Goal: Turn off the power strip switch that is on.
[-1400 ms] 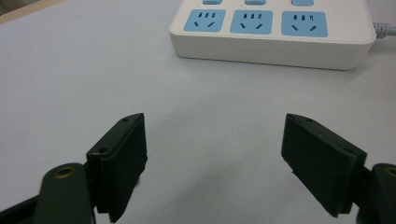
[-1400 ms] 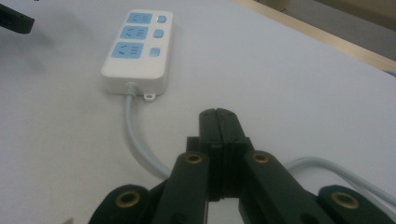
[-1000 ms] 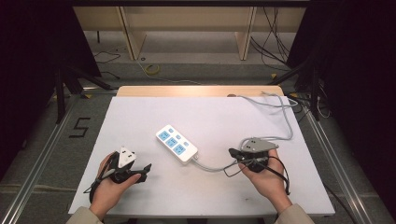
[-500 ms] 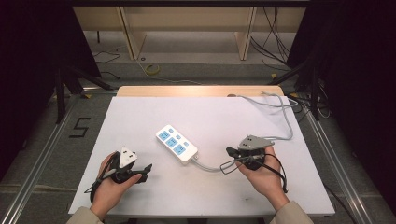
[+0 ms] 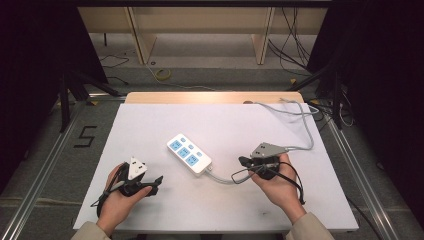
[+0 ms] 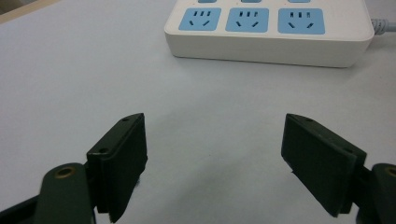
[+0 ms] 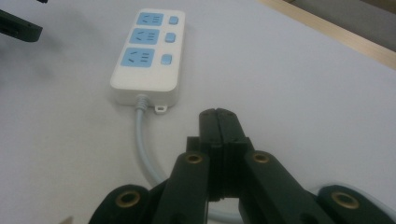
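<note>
A white power strip (image 5: 189,154) with three blue sockets lies at the middle of the white table (image 5: 150,125); its grey cable (image 5: 222,177) runs right and loops to the back edge. My left gripper (image 5: 156,181) rests near the front left, pointing at the strip. In the left gripper view this gripper (image 6: 215,158) stands wide open, nothing between the jaws, with the power strip (image 6: 271,32) ahead. My right gripper (image 5: 243,161) sits just right of the strip's cable end. In the right gripper view it (image 7: 218,116) is shut on nothing, the cable (image 7: 141,140) passing beside it, the strip (image 7: 147,56) beyond.
The grey cable (image 5: 300,117) curls over the table's back right corner. A wooden strip (image 5: 210,97) edges the far side. Metal rails (image 5: 45,165) flank the table, and loose cables lie on the floor (image 5: 210,60) behind.
My right gripper has shifted a little to the left, closer to the strip's cable end. The left gripper and the power strip have stayed put.
</note>
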Available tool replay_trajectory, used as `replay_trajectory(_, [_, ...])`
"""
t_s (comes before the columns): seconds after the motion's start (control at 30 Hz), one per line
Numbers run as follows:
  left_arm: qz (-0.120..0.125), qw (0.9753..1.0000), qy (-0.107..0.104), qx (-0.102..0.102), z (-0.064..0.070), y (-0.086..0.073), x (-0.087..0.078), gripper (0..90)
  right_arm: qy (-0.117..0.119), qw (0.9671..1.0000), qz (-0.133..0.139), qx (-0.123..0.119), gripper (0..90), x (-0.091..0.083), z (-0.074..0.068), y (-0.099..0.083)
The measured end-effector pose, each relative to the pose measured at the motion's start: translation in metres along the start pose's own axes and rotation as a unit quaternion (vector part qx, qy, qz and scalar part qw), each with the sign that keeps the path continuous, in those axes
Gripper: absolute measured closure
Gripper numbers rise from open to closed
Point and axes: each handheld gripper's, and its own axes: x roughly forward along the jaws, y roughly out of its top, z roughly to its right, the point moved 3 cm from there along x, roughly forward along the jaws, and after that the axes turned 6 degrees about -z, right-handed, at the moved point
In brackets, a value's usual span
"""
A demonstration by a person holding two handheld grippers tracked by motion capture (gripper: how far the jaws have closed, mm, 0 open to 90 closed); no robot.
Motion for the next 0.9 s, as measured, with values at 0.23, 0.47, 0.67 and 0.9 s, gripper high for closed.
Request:
replay_trajectory(0.23, [-0.001, 1.0000, -0.001, 0.003, 0.000, 0.000, 0.000, 22.3, 0.003, 1.0000, -0.001, -0.003, 90.0, 0.003, -0.001, 0.004])
replay_trajectory(0.47, [-0.001, 1.0000, -0.002, 0.004, 0.000, 0.001, 0.000, 22.4, 0.007, 1.0000, -0.006, -0.004, 90.0, 0.006, -0.003, 0.008])
replay_trajectory(0.67, [-0.001, 1.0000, -0.002, 0.004, 0.001, 0.001, 0.000, 22.4, 0.010, 0.9999, -0.007, -0.006, 90.0, 0.009, -0.004, 0.012])
replay_trajectory(0.9, [0.000, 1.0000, -0.001, 0.004, 0.001, 0.001, 0.000, 22.4, 0.012, 0.9999, -0.006, -0.006, 90.0, 0.011, -0.004, 0.015])
